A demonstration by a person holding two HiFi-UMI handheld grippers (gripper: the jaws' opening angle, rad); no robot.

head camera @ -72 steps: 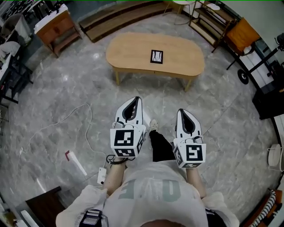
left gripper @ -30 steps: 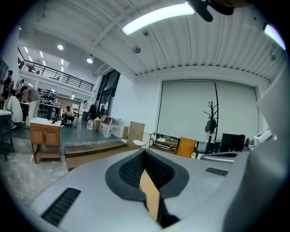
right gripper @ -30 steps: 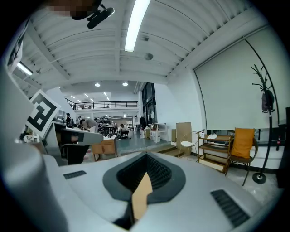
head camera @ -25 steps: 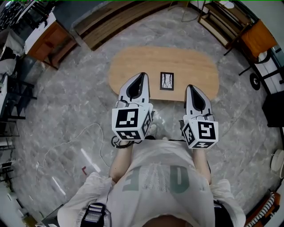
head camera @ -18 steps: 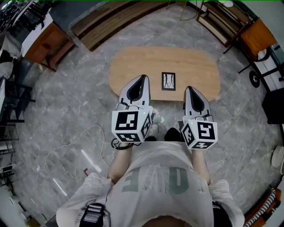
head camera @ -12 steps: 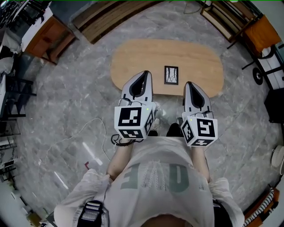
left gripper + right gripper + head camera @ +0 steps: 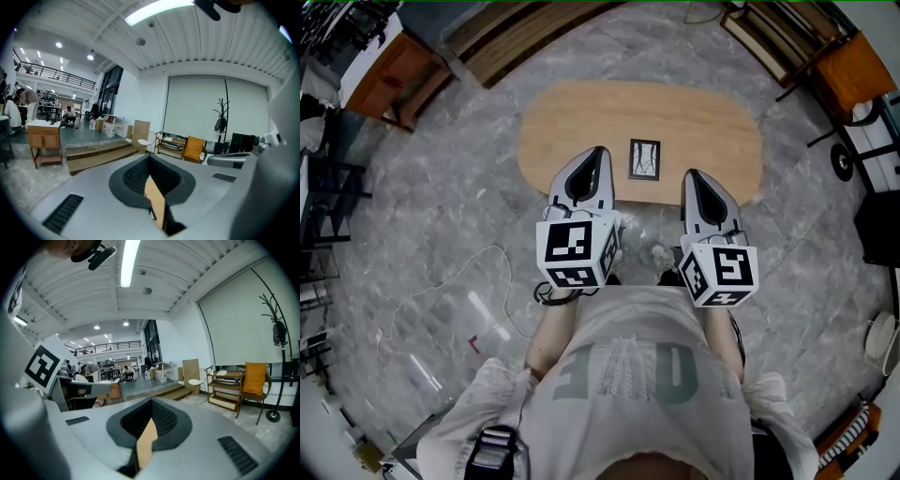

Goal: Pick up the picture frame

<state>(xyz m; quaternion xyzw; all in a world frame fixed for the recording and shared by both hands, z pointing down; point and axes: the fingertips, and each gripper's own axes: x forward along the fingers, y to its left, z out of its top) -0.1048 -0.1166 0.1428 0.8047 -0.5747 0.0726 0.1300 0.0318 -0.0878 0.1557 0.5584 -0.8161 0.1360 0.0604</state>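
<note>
Picture frame (image 7: 644,158) lay flat on the wooden surface (image 7: 572,122), untouched, showing between the left gripper (image 7: 598,152) and right gripper (image 7: 690,174), both with fingers clenched and empty; the approach seemed in hand, and next the fingers would need opening and lowering onto it

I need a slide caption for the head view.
Left tool and right tool, both shut, near an oval wooden table bearing a picture frame.

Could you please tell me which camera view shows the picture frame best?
The head view: the picture frame lies fully visible on the table. Both gripper views show only a sliver of tabletop, no clear frame.
</note>
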